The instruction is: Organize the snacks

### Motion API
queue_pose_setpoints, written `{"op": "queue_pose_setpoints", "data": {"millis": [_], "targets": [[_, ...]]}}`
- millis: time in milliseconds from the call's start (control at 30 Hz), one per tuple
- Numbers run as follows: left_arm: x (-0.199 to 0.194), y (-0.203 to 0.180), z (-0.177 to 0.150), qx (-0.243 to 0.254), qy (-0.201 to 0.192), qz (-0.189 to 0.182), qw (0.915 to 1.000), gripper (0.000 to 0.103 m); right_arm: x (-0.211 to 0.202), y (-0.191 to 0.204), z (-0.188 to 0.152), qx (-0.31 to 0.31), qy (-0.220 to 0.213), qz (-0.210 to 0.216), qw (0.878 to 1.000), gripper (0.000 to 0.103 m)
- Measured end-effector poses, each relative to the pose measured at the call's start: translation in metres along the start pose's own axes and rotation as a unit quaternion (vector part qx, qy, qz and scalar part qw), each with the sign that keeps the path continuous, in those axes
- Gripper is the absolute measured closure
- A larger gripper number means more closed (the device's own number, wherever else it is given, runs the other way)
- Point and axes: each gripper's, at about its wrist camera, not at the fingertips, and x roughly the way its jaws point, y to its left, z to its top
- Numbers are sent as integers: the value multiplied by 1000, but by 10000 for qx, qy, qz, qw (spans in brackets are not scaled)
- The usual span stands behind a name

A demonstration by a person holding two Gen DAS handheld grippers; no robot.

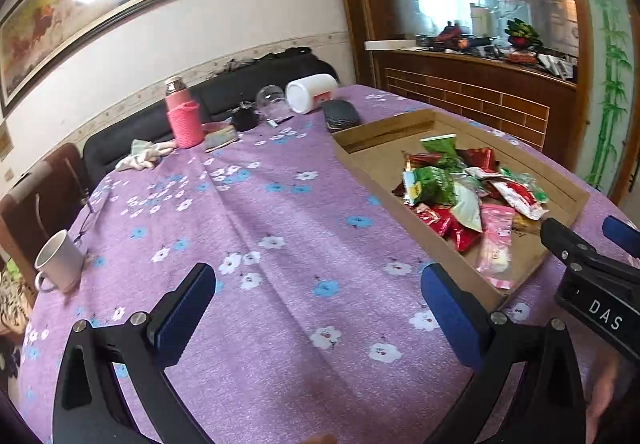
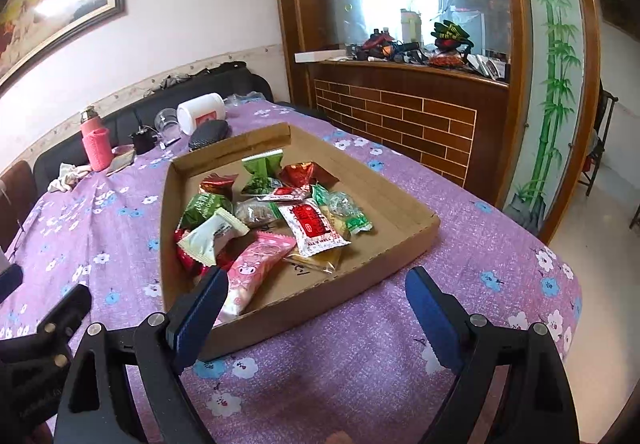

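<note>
A shallow cardboard tray (image 2: 404,240) (image 1: 360,141) lies on the purple flowered tablecloth (image 1: 260,244). Several wrapped snacks are piled in it: a pink packet (image 2: 256,272) (image 1: 494,244), a red and white packet (image 2: 314,230), green packets (image 2: 262,171) (image 1: 434,185) and red ones (image 2: 218,183). My right gripper (image 2: 316,304) stands open just in front of the tray's near corner, nothing between its fingers. My left gripper (image 1: 318,302) is open over bare cloth to the left of the tray, holding nothing. In the left wrist view the right gripper (image 1: 582,240) reaches in from the right edge.
At the table's far end stand a pink bottle in a knitted sleeve (image 1: 182,115), a white jar on its side (image 1: 310,91), a glass (image 1: 272,101) and a dark case (image 1: 340,115). A white mug (image 1: 60,262) sits near the left edge. A wooden counter (image 2: 400,111) rises behind.
</note>
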Motion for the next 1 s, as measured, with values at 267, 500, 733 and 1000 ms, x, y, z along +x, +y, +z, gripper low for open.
{"op": "queue_pose_setpoints", "data": {"millis": [267,500,733,1000], "targets": [[9,-10,-2,308,325,-125,9989,1,0,4,-1,-54,15,-101,9999,11],[12,-12,-3,346,403,-147,9985,1,1,5,0,-46,46,-166,9998,11],[12,-11,-4,349,441,-131,9983,1,1,3,-1,-11,48,-150,9999,11],[12,-12,-4,407,448,-132,9981,1,-2,3,-1,-8,-20,-119,9999,11]]}}
